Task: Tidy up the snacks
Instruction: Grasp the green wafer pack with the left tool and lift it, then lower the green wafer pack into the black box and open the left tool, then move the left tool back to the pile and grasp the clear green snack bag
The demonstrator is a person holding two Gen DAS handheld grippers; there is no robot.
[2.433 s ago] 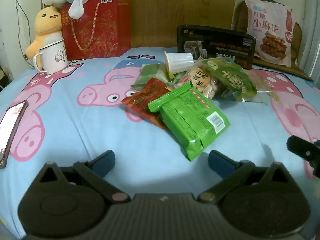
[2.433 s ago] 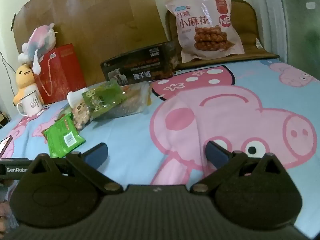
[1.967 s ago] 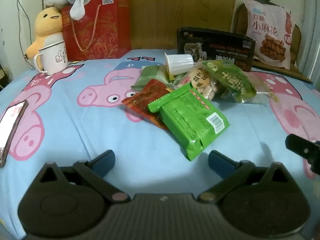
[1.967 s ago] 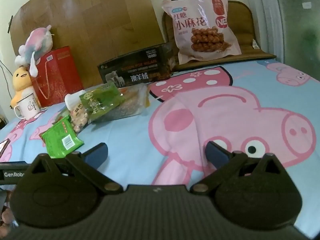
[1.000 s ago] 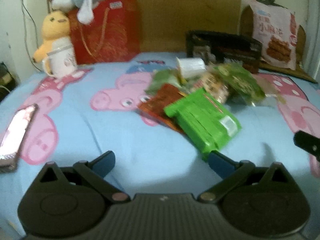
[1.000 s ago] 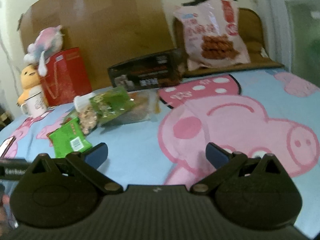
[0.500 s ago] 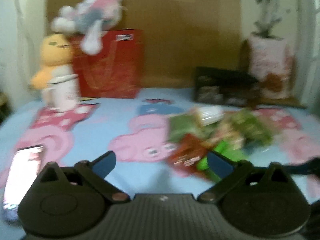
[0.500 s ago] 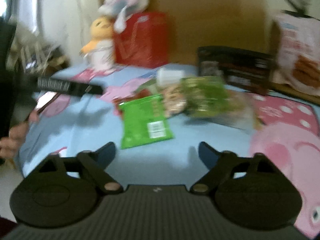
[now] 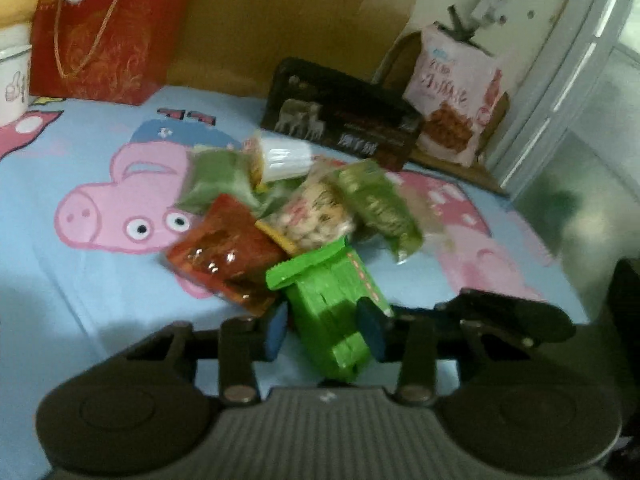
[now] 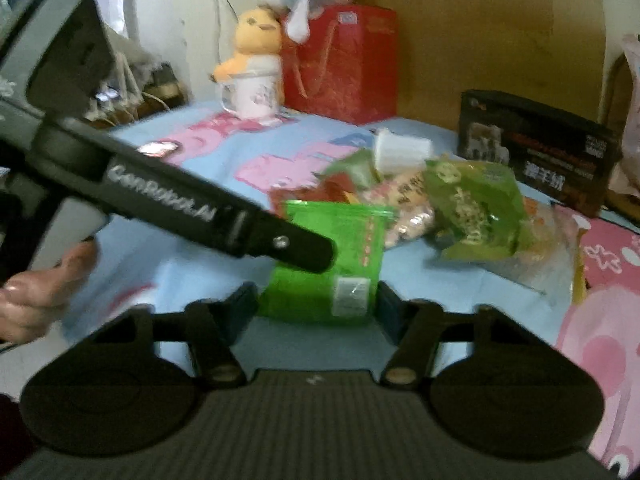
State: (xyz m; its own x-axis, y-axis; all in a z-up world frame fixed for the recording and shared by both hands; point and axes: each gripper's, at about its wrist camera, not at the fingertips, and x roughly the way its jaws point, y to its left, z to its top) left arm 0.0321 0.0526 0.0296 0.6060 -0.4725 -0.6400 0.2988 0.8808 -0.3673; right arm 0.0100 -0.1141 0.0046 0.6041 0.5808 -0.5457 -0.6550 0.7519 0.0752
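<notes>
Both grippers sit low over the bed (image 9: 60,292), which has a blue sheet printed with pink pigs, and both are on the same bright green packet (image 9: 332,312). The left gripper (image 9: 326,330) has its blue pads on either side of the packet, narrowed in against its sides. The right gripper (image 10: 316,306) frames the packet's near end the same way, pads just at its edges; whether either one is truly pinching it I cannot tell through the blur. In the right view the left tool's dark arm crosses over the packet.

The green packet lies at the near edge of the snack heap. Touching it on the left is a red packet (image 9: 224,248); behind are a clear bag of nuts (image 9: 312,216), an olive green bag (image 9: 380,204) and a white cup (image 9: 286,158) on its side.

Farther back stand a dark box (image 9: 340,116), a red gift bag (image 9: 104,28), a mug (image 10: 254,94) and a yellow plush (image 10: 256,36).
</notes>
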